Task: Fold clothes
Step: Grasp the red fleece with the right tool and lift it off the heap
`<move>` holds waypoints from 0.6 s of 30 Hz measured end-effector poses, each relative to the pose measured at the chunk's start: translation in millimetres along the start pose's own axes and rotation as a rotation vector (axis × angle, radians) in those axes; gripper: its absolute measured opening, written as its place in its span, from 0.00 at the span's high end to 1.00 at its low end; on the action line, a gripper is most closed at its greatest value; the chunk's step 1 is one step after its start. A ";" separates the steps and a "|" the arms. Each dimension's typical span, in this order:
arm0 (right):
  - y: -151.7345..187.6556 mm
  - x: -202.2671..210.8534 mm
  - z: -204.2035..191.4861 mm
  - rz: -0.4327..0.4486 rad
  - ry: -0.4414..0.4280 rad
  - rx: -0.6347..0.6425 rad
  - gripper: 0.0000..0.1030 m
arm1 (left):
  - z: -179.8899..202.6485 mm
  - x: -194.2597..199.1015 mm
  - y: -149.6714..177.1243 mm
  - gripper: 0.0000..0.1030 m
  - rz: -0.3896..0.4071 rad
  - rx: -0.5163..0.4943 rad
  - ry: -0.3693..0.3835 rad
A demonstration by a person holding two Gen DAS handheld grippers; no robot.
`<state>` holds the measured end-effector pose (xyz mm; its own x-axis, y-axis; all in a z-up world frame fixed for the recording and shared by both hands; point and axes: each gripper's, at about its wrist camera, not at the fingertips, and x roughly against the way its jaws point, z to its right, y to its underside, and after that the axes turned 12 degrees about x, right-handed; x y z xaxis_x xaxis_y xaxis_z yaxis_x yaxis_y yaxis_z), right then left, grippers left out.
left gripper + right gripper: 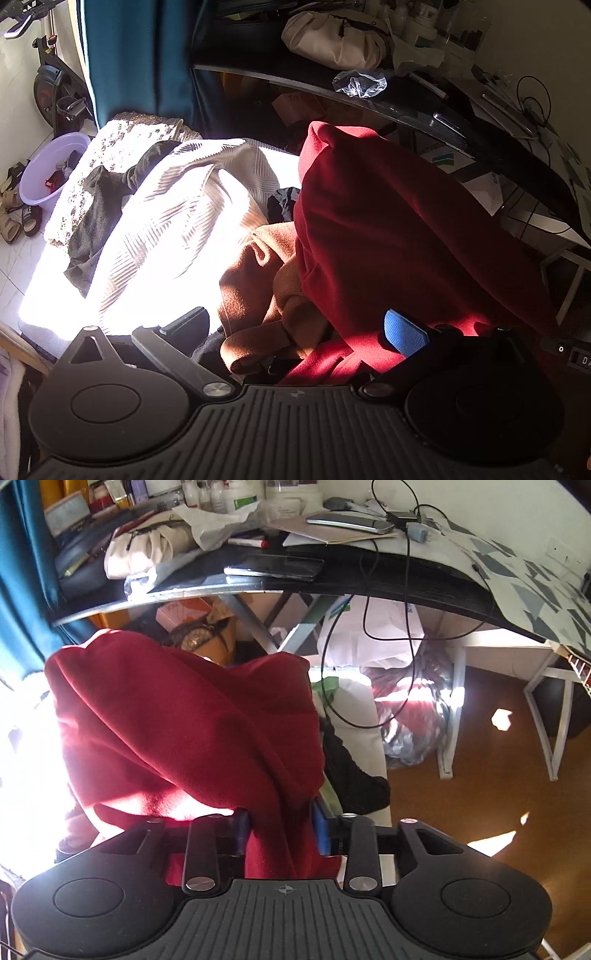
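Up close, the right claw (282, 830) is clamped on a gathered fold of the red garment (192, 731), the cloth squeezed between its two blue pads (320, 830). From that pinch the red fabric rises and drapes forward in a broad hanging sheet, its top edge level with the underside of the dark tabletop (369, 579) beyond it.

The left claw (295, 332) stands with its fingers wide apart; one blue pad (404, 334) rests against the lower edge of the red garment (388, 229), but nothing is caught between the fingers. Just left of the red garment lies a crumpled tan garment (258, 295), touching its hem. Further left of the red garment sits a white ribbed garment (177, 229), washed out by strong sunlight, with a dark grey garment (96, 218) draped across its far side. A small black item (282, 203) shows between the white piece and the red garment.

Behind the red garment, the tabletop carries a cream cloth bag (332, 37), a crumpled clear plastic wrapper (360, 83), bottles, papers and a phone (275, 566), with black cables (406, 590) hanging over its edge. Far left of the red garment, a lilac basin (51, 170) stands on the floor beside sandals, near a teal curtain (129, 55).
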<state>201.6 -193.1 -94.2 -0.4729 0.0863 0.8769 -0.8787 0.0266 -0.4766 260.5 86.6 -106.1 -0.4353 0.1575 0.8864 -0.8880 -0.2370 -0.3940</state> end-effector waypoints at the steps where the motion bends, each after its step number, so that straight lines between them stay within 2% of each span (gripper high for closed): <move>1: -1.6 -0.2 -4.5 0.003 0.015 0.010 0.55 | -1.7 0.0 -0.5 0.00 -0.003 0.008 0.000; 3: -10.7 3.7 -10.8 0.048 0.014 0.038 0.37 | -6.1 0.2 -1.4 0.00 -0.004 0.031 0.004; 6: -24.8 8.5 -20.2 0.112 0.011 0.083 0.22 | -12.5 -1.3 -2.1 0.00 -0.004 0.057 -0.012; 11: -48.8 -19.4 -45.3 0.140 -0.042 0.199 0.16 | -24.1 -5.3 -4.0 0.00 -0.017 0.100 -0.037; 12: -53.0 -27.9 -50.4 0.144 -0.050 0.223 0.13 | -27.5 -6.8 -6.0 0.00 -0.023 0.114 -0.034; 15: -59.9 -62.3 -63.2 0.135 -0.037 0.287 0.14 | -42.5 -10.8 -14.5 0.00 -0.031 0.188 -0.008; 16: -61.7 -73.1 -66.0 0.125 -0.038 0.302 0.18 | -46.3 -11.0 -18.3 0.00 -0.025 0.206 -0.015; 17: -62.1 -80.8 -64.8 0.103 -0.057 0.298 0.41 | -49.5 -10.8 -22.1 0.00 -0.018 0.220 -0.023; 18: -61.4 -83.8 -62.1 0.090 -0.098 0.283 0.75 | -51.0 -9.5 -25.9 0.00 -0.006 0.222 -0.032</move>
<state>299.3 -140.1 -142.4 -0.5413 -0.0209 0.8406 -0.8098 -0.2564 -0.5278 280.1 140.1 -116.8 -0.4226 0.1300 0.8970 -0.8343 -0.4424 -0.3289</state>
